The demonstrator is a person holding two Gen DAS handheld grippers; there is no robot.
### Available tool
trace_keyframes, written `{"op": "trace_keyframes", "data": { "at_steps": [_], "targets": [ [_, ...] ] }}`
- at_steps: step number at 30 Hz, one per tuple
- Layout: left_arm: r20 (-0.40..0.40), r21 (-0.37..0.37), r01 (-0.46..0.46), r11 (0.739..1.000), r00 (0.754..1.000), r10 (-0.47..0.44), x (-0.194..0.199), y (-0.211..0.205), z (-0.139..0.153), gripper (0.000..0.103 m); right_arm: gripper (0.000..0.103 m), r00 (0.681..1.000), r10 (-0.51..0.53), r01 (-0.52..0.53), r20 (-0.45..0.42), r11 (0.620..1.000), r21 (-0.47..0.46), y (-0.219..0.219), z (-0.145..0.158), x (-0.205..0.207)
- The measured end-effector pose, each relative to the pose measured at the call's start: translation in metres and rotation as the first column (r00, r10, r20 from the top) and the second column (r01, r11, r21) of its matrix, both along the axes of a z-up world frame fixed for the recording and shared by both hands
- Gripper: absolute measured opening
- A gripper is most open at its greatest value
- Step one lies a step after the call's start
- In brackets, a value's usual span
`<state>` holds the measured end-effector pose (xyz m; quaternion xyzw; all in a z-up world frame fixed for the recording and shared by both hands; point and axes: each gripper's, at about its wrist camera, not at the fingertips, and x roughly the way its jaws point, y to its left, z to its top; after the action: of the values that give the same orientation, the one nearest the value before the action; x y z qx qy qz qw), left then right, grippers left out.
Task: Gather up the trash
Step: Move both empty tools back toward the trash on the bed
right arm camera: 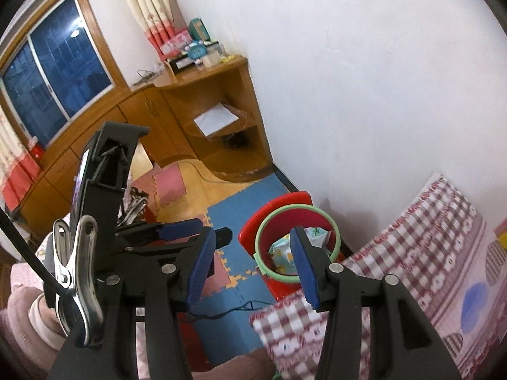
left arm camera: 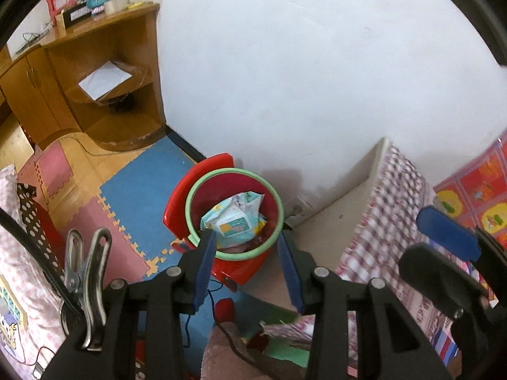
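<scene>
Blue-padded left gripper (left arm camera: 245, 264) fills the lower frame, jaws apart, nothing between. Just beyond its tips, at frame centre: red round bin with green rim (left arm camera: 207, 186), pale blue crumpled wrapper (left arm camera: 236, 220) inside. Right gripper (right arm camera: 253, 267) likewise apart and empty, bin behind its right pad; left looks nearer.

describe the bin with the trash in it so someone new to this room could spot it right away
Start at the white wall where it meets the bed's red-and-white checked cover. On the floor in that corner, on blue foam mat tiles, stands a round red plastic bin. Its pale green rim and the crumpled light-blue printed wrapper inside it mark it out.
</scene>
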<state>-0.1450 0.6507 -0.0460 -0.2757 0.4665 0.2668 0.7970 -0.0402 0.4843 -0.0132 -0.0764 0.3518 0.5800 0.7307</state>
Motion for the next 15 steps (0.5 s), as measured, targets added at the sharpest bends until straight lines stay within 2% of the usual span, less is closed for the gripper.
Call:
{"op": "trace_keyframes", "data": {
  "at_steps": [8,15],
  "targets": [
    [0.031,0.025,0.039,0.999,0.999,-0.04,0.001,-0.058,0.03,0.042,0.05,0.999,-0.048,0.048,0.006,0.998,0.043,-0.065,0.009,-0.005],
    [0.046,0.033,0.116,0.993,0.992,-0.118,0.012,-0.105,0.045,0.042,0.05,0.988,-0.157,0.157,-0.012,0.986,0.056,-0.123,0.007,-0.004]
  ]
}}
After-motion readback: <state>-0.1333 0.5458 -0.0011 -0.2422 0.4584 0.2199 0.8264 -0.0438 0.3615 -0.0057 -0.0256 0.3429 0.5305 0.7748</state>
